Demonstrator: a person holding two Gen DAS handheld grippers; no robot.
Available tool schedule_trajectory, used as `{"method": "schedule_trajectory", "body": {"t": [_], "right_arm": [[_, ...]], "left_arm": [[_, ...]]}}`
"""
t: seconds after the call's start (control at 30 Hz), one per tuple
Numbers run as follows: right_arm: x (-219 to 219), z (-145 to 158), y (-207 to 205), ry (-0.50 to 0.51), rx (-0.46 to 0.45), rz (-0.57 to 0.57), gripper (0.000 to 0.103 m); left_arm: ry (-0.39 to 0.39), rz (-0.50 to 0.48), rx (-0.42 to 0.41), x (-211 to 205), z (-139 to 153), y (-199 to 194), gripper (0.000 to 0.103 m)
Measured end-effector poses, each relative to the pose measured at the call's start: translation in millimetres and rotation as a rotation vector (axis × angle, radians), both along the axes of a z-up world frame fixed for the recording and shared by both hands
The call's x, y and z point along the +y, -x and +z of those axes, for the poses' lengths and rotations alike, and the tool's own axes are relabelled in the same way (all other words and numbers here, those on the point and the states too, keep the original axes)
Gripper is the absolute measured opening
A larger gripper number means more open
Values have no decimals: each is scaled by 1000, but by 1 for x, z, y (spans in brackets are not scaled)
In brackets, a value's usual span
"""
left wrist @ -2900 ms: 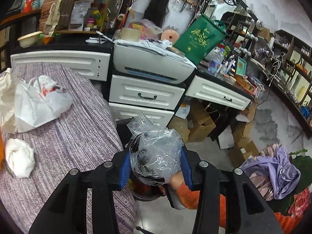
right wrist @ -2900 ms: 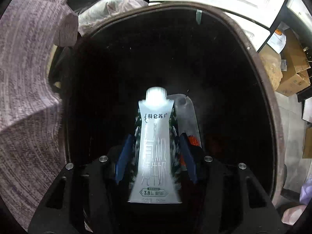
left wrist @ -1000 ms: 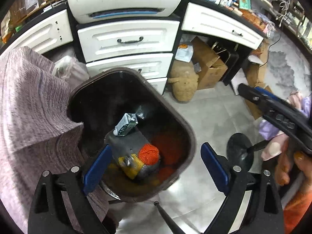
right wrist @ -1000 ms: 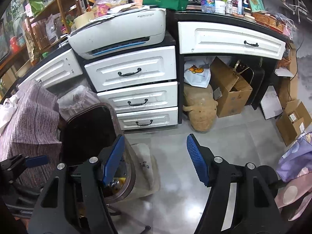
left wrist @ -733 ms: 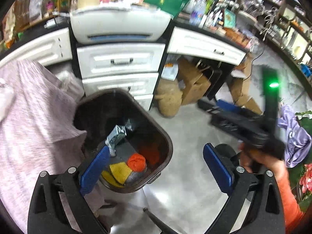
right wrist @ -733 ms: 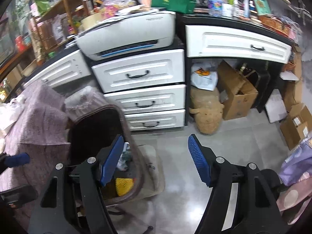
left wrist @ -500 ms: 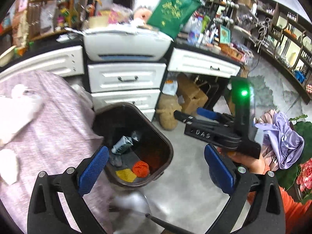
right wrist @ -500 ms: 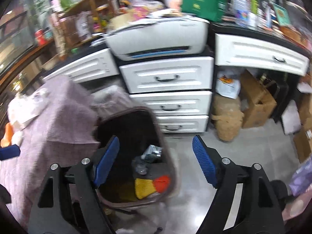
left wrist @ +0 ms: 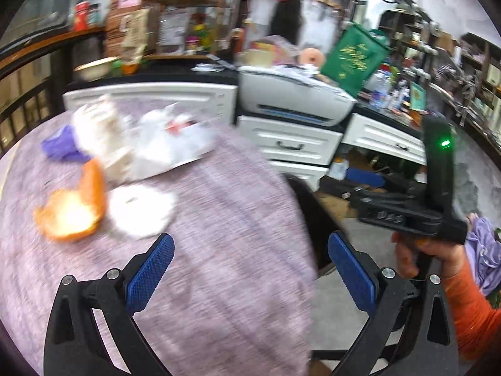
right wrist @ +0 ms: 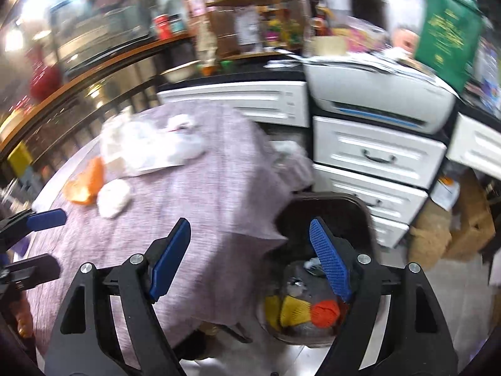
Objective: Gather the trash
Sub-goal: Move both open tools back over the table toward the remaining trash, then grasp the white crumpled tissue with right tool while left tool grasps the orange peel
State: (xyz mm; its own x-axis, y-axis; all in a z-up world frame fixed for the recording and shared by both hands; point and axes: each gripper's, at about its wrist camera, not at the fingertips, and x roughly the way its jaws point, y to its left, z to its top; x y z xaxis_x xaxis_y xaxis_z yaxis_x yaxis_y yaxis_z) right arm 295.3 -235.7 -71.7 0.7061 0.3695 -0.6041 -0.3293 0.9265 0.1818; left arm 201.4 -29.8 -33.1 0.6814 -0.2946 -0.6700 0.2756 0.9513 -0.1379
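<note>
**Soft scraps left on the bench**

Both the left gripper (left wrist: pixel 250 263) and right gripper (right wrist: pixel 250 247) have jaws wide and empty. Orange peel (left wrist: pixel 73 210) and a crumpled tissue (left wrist: pixel 141 211) lie toward the bench's left edge: light, limp, easily pinched across the middle.

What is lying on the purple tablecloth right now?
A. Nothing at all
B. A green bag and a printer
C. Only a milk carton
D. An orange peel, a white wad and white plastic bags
D: the orange peel lies beside a white wad, with white plastic bags behind them on the purple tablecloth.
</note>
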Motion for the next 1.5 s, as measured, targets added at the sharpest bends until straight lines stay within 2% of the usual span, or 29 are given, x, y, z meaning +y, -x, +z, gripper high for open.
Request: {"method": "schedule_trajectory", "body": {"t": [0.3,0.47,0.7,0.83,0.9,0.97,1.1,1.23,1.33,1.5], "right_arm": [[82,7,3,59,-9,244,78],[130,0,1,117,12,373,78],[181,-11,-20,190,65,490,78],[203,-14,-29,250,75,532,78],[212,-15,-35,264,78,542,74],[218,-18,-41,273,89,556,59],[218,-18,-50,264,98,547,44],[214,-18,-49,276,72,535,21],[210,-17,-51,244,83,538,15],[198,-14,-45,223,76,516,13]], "left_arm": [[-21,203,16,95,-10,11,97],[-20,304,39,135,-12,2,97],[23,367,66,165,-18,-7,97],[49,362,92,168,-22,-15,97],[53,353,96,166,-24,-19,97],[47,348,97,164,-24,-22,97],[64,336,103,162,-25,-23,97],[63,337,110,162,-28,-25,97],[67,339,119,161,-29,-29,97],[52,322,123,149,-29,-37,97]]}}
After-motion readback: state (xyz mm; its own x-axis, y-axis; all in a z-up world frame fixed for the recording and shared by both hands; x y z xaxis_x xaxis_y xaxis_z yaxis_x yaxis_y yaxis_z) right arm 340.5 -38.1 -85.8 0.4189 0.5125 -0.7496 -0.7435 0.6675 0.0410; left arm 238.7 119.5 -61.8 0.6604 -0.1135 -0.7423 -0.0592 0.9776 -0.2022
